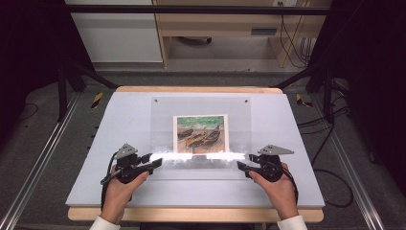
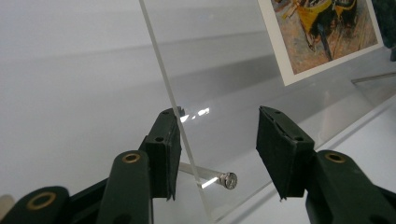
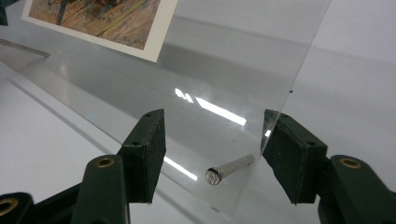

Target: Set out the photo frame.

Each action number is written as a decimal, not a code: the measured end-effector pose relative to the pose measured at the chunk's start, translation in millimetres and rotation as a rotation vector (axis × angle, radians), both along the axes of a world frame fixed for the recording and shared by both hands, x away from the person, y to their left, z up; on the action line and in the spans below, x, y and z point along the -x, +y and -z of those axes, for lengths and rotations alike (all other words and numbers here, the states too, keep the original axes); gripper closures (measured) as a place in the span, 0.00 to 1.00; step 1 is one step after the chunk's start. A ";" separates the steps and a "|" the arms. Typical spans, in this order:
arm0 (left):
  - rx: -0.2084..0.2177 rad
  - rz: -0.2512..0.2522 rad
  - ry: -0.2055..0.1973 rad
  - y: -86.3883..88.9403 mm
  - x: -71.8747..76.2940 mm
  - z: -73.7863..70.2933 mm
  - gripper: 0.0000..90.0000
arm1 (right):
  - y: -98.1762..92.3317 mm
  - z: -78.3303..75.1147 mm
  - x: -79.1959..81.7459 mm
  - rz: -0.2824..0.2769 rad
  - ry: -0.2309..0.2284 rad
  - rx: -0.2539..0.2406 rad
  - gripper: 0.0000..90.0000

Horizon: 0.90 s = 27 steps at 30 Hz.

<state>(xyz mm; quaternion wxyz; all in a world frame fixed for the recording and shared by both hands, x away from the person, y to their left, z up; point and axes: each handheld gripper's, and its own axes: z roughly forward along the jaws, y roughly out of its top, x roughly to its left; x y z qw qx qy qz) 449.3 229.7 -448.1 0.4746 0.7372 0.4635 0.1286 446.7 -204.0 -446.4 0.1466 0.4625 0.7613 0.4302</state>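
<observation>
A clear acrylic sheet (image 1: 201,108) lies on the pale grey board (image 1: 119,115), with a boat picture (image 1: 200,134) under its middle. My left gripper (image 1: 157,164) is at the sheet's near left corner and my right gripper (image 1: 241,165) at its near right corner. In the left gripper view the jaws of the left gripper (image 2: 217,144) stand apart around a small metal pin (image 2: 224,179) set in the sheet (image 2: 224,70), whose edge runs beside the left pad. In the right gripper view the right gripper (image 3: 212,149) straddles another pin (image 3: 229,169) without pressing on it.
The board sits on a wooden table (image 1: 191,214) with metal rails (image 1: 43,153) on both sides. A wooden cabinet (image 1: 215,24) and cables (image 1: 292,38) stand on the floor beyond the far edge. Bright glare marks the sheet's near edge.
</observation>
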 end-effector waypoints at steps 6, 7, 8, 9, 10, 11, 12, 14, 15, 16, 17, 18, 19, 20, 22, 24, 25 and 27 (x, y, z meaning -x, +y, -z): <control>-0.007 0.001 -0.003 0.1 1.6 0.1 0.56 | -1.0 0.5 0.9 -0.002 -0.004 -0.002 0.47; -0.010 0.002 -0.004 0.1 2.0 0.1 0.56 | -1.1 0.4 1.0 -0.002 -0.003 -0.005 0.47; -0.011 0.003 -0.004 0.1 2.0 0.1 0.56 | -1.3 0.3 1.3 0.000 0.000 -0.005 0.48; -0.012 0.005 -0.003 0.2 2.0 -0.1 0.56 | -1.3 0.2 1.4 0.000 0.001 -0.005 0.48; -0.012 0.005 -0.003 0.2 1.8 -0.1 0.56 | -1.7 0.4 1.6 -0.001 0.001 -0.005 0.48; -0.012 0.006 -0.004 0.3 1.7 -0.1 0.56 | -1.8 0.5 1.8 0.000 0.003 -0.006 0.48; -0.011 0.006 -0.003 0.4 1.6 -0.1 0.56 | -1.9 0.5 2.0 0.001 0.004 -0.007 0.48; -0.011 0.006 -0.002 0.7 1.8 -0.1 0.56 | -1.8 0.5 2.3 0.006 0.009 -0.014 0.49; -0.011 0.006 0.000 0.8 1.9 -0.3 0.57 | -1.6 0.4 2.4 0.009 0.011 -0.015 0.49; -0.013 0.005 0.001 0.6 2.1 -0.4 0.57 | -1.5 0.3 2.4 0.009 0.010 -0.013 0.49; -0.015 0.006 0.001 0.5 2.1 -0.6 0.57 | -1.3 0.3 2.6 0.010 0.010 -0.011 0.49; -0.014 0.007 0.001 0.5 2.0 -0.5 0.57 | -1.4 0.3 2.8 0.011 0.011 -0.011 0.49; -0.013 0.006 0.000 0.5 1.9 -0.4 0.57 | -1.4 0.4 3.0 0.013 0.014 -0.016 0.49; -0.013 0.006 0.001 0.5 2.0 -0.5 0.57 | -1.7 0.6 2.7 0.011 0.010 -0.016 0.49; -0.015 0.005 0.001 0.1 2.4 -0.6 0.57 | -1.5 0.5 2.9 0.013 0.012 -0.014 0.49; -0.016 0.004 0.000 0.0 2.7 -0.5 0.57 | -1.8 0.5 3.1 0.011 0.011 -0.012 0.50; -0.017 0.004 -0.001 0.1 2.9 -0.5 0.57 | -2.1 0.6 3.1 0.007 0.008 -0.008 0.50; -0.022 0.009 -0.005 0.3 3.5 -0.4 0.57 | -2.1 0.8 3.4 0.007 0.004 -0.004 0.50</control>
